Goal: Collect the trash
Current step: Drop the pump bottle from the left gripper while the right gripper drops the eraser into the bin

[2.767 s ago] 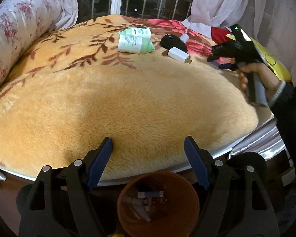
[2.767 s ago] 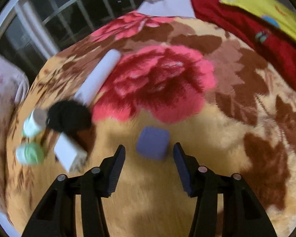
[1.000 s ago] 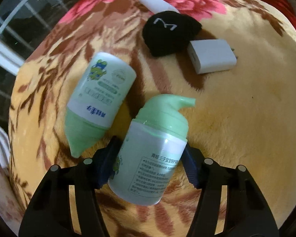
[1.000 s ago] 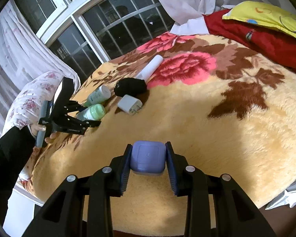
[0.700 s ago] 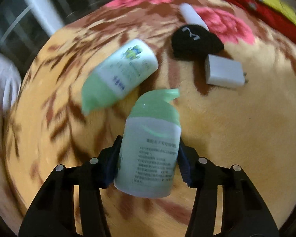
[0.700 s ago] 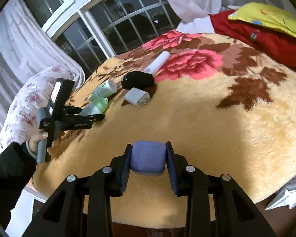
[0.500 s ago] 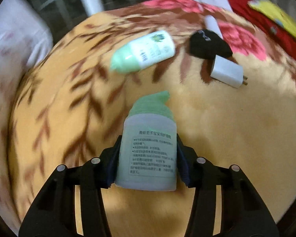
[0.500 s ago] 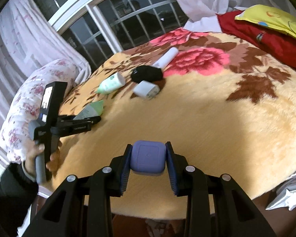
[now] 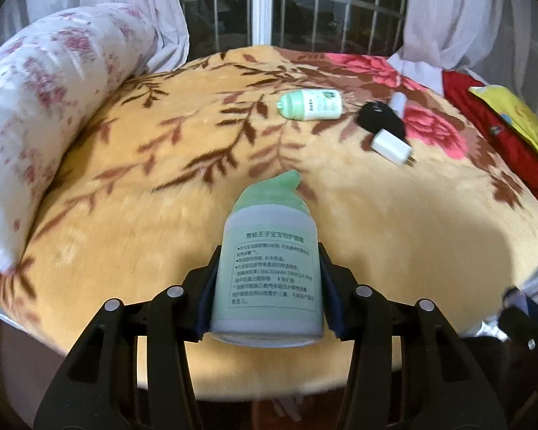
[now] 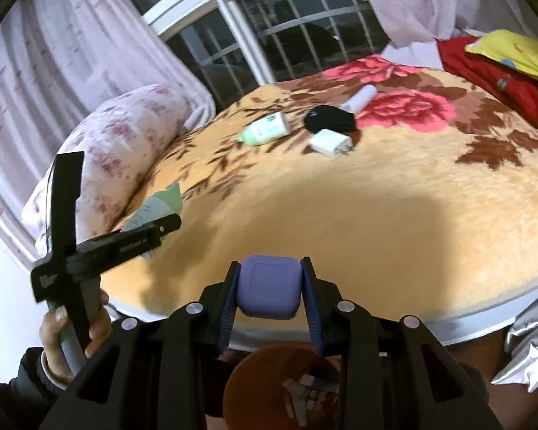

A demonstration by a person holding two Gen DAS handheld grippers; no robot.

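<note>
My left gripper (image 9: 268, 268) is shut on a frosted pump bottle with a green top (image 9: 270, 222), held off the yellow flowered blanket (image 9: 412, 233) near the bed's front edge. The right wrist view shows that same bottle (image 10: 154, 208) in the left gripper (image 10: 161, 222), at the left with a hand on the handle. My right gripper (image 10: 270, 276) is shut on a small purple square case (image 10: 269, 292). It hangs just above an orange bin (image 10: 247, 369) that stands on the floor against the bed and holds several white scraps.
On the far blanket lie a second green-capped bottle (image 9: 310, 104), a black pouch (image 9: 380, 118), a white charger plug (image 9: 391, 145) and a white tube (image 9: 398, 100). A floral pillow (image 9: 36, 107) lines the left edge. Red and yellow bedding (image 9: 502, 125) lies at the right.
The left gripper closed on the pump bottle, lifted it off the blanket and drew it back to the bed's edge, rolling level. The right gripper carried the purple case back over the bin.
</note>
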